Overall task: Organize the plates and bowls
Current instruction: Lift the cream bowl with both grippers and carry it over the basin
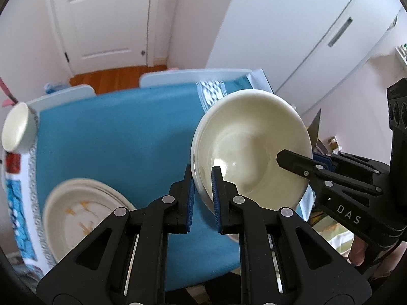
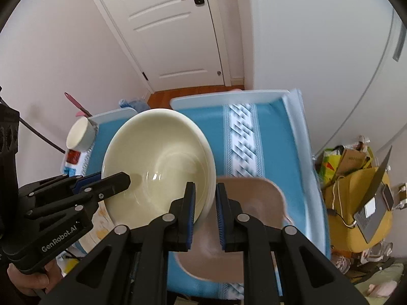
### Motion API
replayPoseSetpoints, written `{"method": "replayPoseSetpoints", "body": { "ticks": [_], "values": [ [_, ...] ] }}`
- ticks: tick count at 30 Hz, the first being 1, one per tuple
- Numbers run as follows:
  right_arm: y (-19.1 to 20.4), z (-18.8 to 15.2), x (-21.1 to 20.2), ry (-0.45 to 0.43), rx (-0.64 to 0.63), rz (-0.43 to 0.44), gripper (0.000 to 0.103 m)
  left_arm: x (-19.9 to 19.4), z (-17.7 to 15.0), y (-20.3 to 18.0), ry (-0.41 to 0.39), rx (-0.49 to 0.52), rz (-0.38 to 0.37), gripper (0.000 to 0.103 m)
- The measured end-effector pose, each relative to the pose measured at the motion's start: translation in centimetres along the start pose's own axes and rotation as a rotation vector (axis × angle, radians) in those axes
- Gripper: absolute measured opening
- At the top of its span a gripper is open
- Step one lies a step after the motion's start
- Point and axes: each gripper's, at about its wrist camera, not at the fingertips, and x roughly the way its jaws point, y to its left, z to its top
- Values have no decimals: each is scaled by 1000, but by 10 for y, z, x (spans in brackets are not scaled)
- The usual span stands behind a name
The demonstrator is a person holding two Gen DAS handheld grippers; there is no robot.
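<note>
Together, left tongs (image 1: 203,178) and right tongs (image 2: 205,193) both clamped on cream bowl (image 1: 254,147) rim

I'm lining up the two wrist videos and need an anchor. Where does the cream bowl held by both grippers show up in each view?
Left wrist view: the cream bowl sits right of centre, its lower-left rim pinched by the left gripper.
Right wrist view: the bowl sits left of centre, its lower-right rim pinched by the right gripper.
Shared landmark: the white door beyond the blue tablecloth.

Blue-clothed table (image 1: 114,139) with plate stack (image 1: 84,211), pink tray (image 2: 254,203), white cup (image 1: 17,127)
</note>
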Motion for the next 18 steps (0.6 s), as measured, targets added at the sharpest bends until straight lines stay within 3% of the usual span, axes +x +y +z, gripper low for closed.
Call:
{"method": "replayPoseSetpoints", "body": {
  "ticks": [6, 18],
  "values": [
    [-27, -17, 10, 35, -2, 4, 15, 24, -18, -16, 46, -10, 13, 11],
    [-45, -43, 55, 128, -13, 0, 14, 71, -31, -20, 150, 9, 79, 11]
  ]
}}
